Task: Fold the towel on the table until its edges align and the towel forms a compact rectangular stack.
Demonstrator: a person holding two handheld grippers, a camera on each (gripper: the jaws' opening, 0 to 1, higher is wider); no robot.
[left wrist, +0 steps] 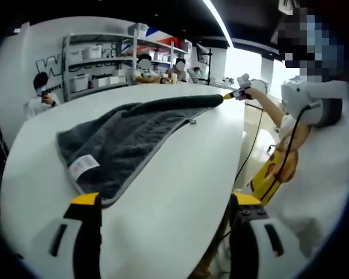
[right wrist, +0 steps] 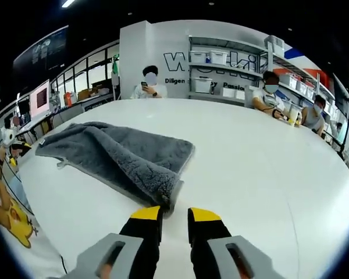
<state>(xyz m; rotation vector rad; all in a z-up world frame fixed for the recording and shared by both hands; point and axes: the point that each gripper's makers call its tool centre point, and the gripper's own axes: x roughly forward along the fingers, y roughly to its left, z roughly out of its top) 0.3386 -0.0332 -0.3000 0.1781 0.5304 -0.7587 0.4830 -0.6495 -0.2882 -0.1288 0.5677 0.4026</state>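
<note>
We worked at a large white table (right wrist: pixel 267 168) in a workshop with shelves (right wrist: pixel 232 70) along the back wall and seated people behind the far edge. The grey towel (left wrist: pixel 125 142) lay on the table, already doubled over, with a white label (left wrist: pixel 83 167) showing near its lower corner in the left gripper view.

In the left gripper view, the left gripper (left wrist: pixel 166 200) sat at the bottom of the frame with its jaws wide apart and holding nothing; the towel's near corner lay just above the left-hand jaw. In the right gripper view, the right gripper (right wrist: pixel 174 216) had its jaws nearly together, and the thick folded corner of the towel (right wrist: pixel 128 157) met the left-hand jaw tip. We could not tell whether that jaw pair had actually pinched the fabric.

The towel's long axis ran from lower left to upper right in the left gripper view, with one gripper at each end. In the same view the right gripper (left wrist: pixel 239 90) appeared at the upper right, touching the far end. We judged the next fold would bring one end over the other along that axis.
</note>
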